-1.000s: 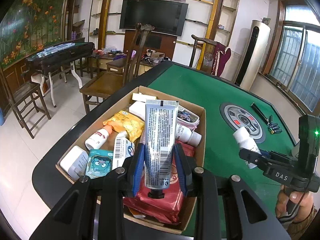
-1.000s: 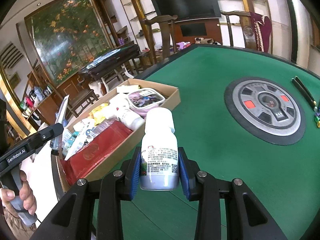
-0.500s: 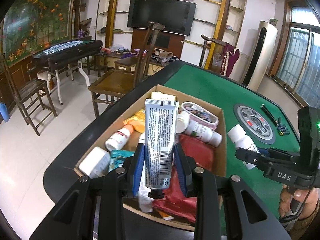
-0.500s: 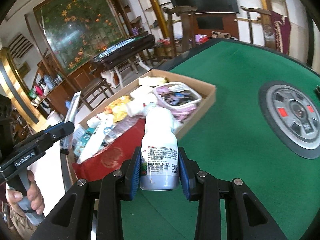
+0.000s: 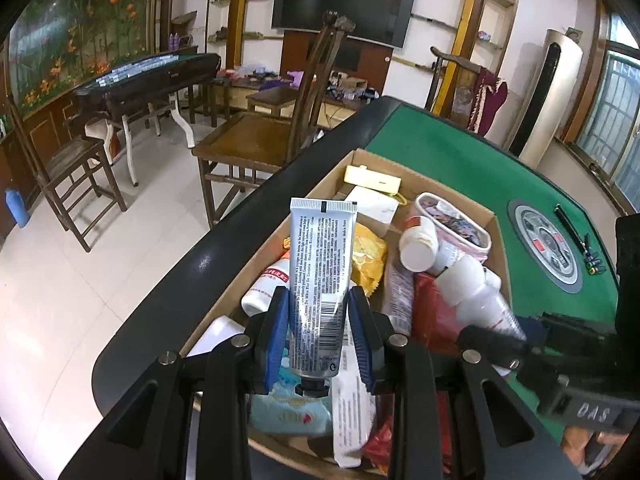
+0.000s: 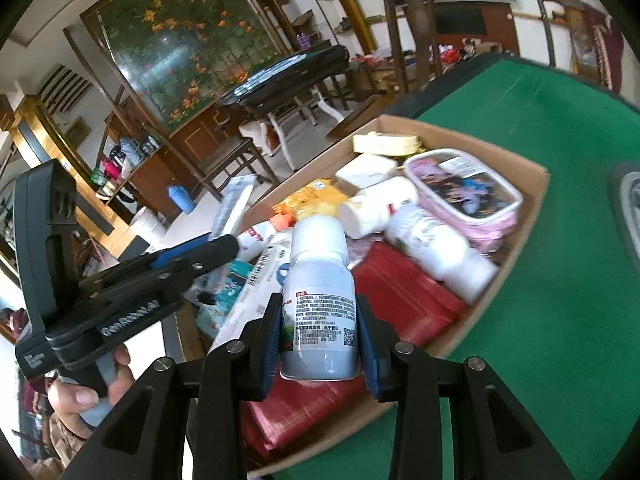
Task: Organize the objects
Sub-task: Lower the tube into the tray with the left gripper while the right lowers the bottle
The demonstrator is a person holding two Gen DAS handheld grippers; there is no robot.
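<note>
Cardboard box (image 5: 496, 224) of mixed toiletries sits at the near edge of the green table (image 6: 580, 280), already crowded: a pink pouch (image 6: 464, 184), a red packet (image 6: 404, 296), a yellow sachet (image 5: 368, 256) and several white bottles. Left gripper (image 5: 320, 336) is clamped on a silver tube (image 5: 322, 276), held cap-down with its crimped end upward over the box's near-left part. Right gripper (image 6: 318, 332) is clamped on a white-capped bottle (image 6: 320, 292), upright. A second ago this bottle hung over bare green felt beside the box; it now hangs over the red packet inside the box's outline — both items have converged on the box. Judged stage: transport nearly complete, release pending. Free space appears scarce, so the bottle will probably rest on other contents — some risk of rolling.
</note>
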